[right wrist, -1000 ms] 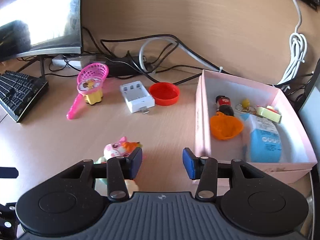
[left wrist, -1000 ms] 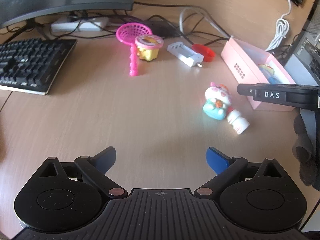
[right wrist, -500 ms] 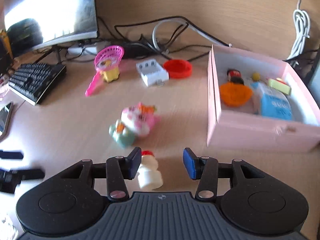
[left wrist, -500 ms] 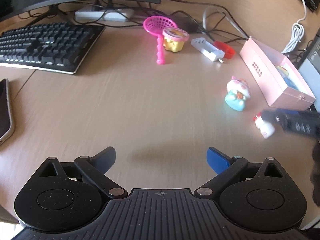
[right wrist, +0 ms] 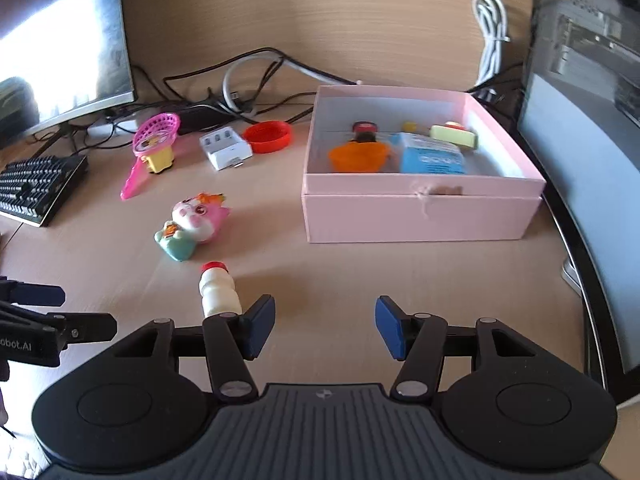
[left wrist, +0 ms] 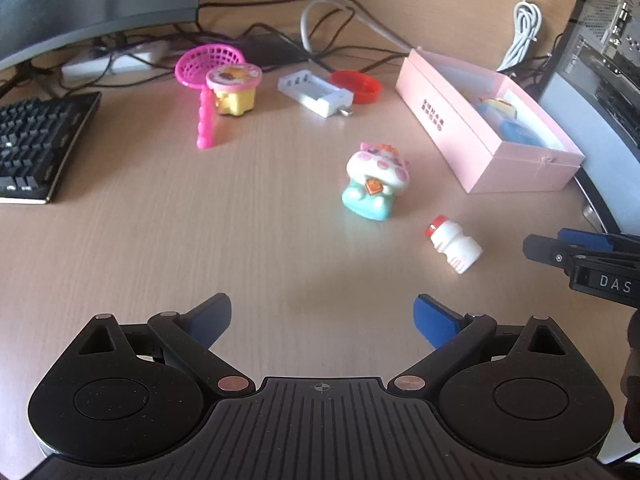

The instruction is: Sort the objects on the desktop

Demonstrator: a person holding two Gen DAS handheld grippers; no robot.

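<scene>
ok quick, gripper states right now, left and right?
Left gripper: open, holding nothing.
Right gripper: open, holding nothing; the bottle lies just outside its left finger.

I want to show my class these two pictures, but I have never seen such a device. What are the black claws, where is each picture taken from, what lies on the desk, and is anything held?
Each picture comes from a camera on a hand-held claw, looking forward along its two blue-tipped fingers. The left claw and right claw are both open and hold nothing. On the desk lie a small white bottle, a toy figure, a pink net and an open pink box with toys already inside.
</scene>
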